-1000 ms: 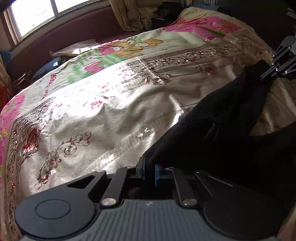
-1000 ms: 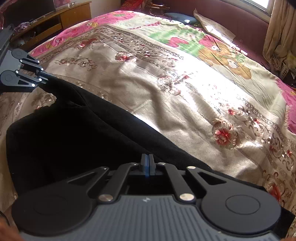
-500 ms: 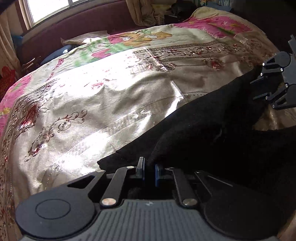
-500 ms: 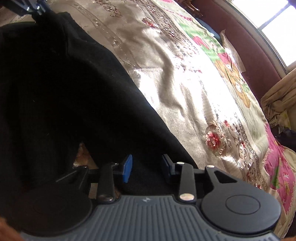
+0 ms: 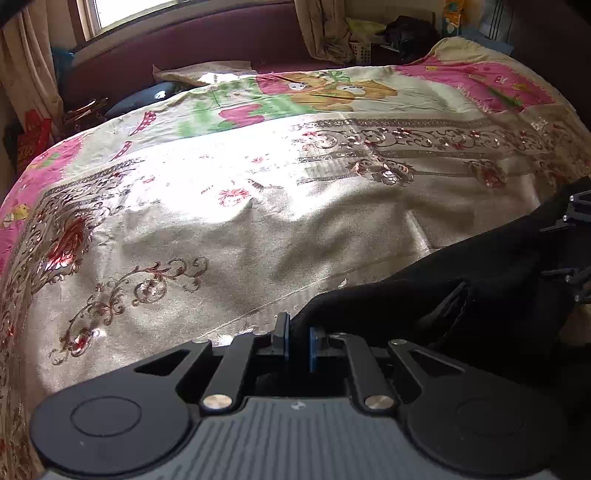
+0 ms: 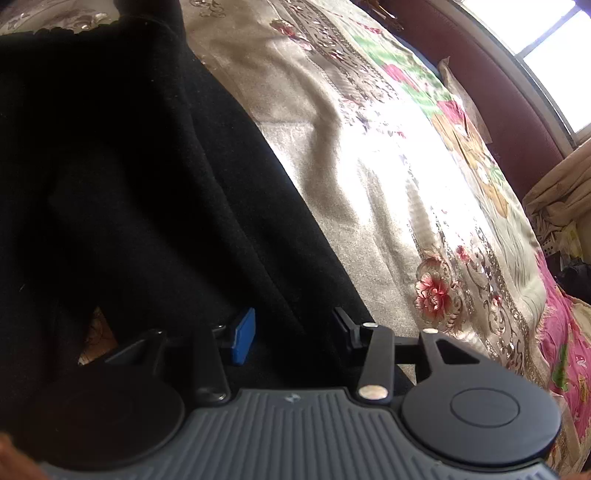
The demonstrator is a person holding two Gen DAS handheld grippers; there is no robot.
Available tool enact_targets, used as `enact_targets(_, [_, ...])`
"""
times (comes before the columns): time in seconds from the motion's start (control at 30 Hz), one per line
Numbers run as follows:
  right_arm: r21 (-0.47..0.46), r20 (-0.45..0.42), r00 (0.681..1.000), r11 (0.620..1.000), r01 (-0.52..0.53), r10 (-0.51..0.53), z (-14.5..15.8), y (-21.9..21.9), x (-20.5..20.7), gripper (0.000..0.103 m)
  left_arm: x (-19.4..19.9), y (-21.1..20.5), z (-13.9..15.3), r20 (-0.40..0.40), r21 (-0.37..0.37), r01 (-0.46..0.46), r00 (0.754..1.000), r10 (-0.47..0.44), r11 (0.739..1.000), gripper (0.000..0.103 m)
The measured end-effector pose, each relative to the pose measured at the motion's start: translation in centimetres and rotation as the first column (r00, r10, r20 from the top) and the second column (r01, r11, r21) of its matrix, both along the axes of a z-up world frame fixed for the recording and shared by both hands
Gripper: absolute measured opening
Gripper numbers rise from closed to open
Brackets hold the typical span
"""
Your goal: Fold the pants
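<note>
One pair of black pants (image 5: 461, 295) lies on the bed, on the gold-and-cream floral bedspread (image 5: 221, 229), bunched in folds near the edge closest to both cameras. In the right wrist view the same pants (image 6: 129, 184) fill the left half of the picture. Their visible long edge runs as a straight diagonal from beside the gripper up toward the far left of the bed, so the long axis seems to follow that line. Which end is the waist and which the hems cannot be told from the dark cloth.

The left gripper (image 5: 298, 341) has its two blue-padded jaws drawn close together, pinching a tip of the black fabric that rises between them. The right gripper (image 6: 291, 332) is opening. Its jaws stand spread, one blue pad (image 6: 243, 334) showing, and the pants lie between them without either pad pressing on the cloth. In the left wrist view, the black linkage of the right gripper (image 5: 570, 243) shows at the right edge against the pants.

Beyond the pants, the bedspread changes to a pink, green and yellow cartoon bear print (image 5: 332, 88) toward the far side. One maroon padded headboard (image 5: 184, 48) curves behind it, under one bright window (image 5: 125, 11), with beige curtains (image 5: 321, 29) beside it.
</note>
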State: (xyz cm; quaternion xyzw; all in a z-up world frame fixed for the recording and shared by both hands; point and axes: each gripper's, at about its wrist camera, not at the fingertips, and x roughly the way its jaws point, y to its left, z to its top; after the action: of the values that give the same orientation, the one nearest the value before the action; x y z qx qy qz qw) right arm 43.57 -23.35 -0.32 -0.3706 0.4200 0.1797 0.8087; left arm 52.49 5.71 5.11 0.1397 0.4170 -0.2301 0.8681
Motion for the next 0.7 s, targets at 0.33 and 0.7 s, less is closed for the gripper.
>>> enact_targets(0.33, [0.093,-0.050,0.980,0.976,0.196,-0.192,-0.5,-1.6,3.8,0.004,-1.4,0.3,0.7,0.001,-0.002,0.017,1.000,-0.017,1.000,0.026])
enact_targets(0.7, [0.247,-0.048,0.973,0.942,0.229,-0.224,12.6,-1.8,-6.2,0.004,-7.0,3.8,5.2,0.022,-0.087,0.022,1.000,-0.020,0.996,0.026])
